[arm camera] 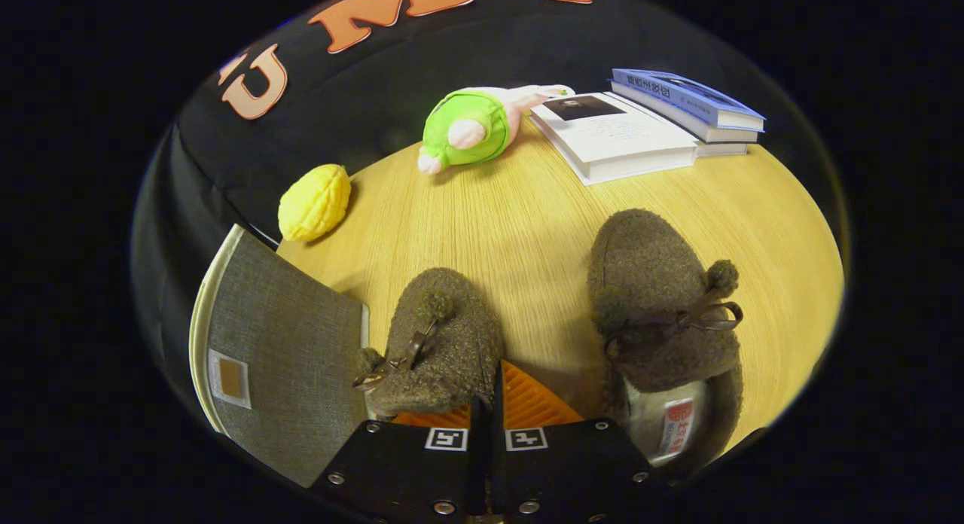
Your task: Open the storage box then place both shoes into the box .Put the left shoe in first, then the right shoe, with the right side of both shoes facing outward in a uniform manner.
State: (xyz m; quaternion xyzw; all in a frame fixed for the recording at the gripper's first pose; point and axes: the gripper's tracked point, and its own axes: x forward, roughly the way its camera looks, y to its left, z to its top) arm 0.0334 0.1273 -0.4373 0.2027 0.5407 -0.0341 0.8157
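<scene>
Closely, fingers [488, 403] pinch left shoe [440, 336] between grey box [286, 358] and right shoe [655, 298].

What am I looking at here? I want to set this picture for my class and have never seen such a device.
The camera rides on a hand-held two-finger gripper and looks forward along its fingers, hence the rounded fisheye look. The fingers are closed together on the heel edge of one fuzzy brown shoe; whether both press on it is hard to tell. Its partner, the second brown shoe, rests apart on the wooden table. Beside the held shoe is the grey fabric storage box flap. Beyond lie a yellow lemon toy, a green and pink plush toy, a white book and a blue book.
</scene>
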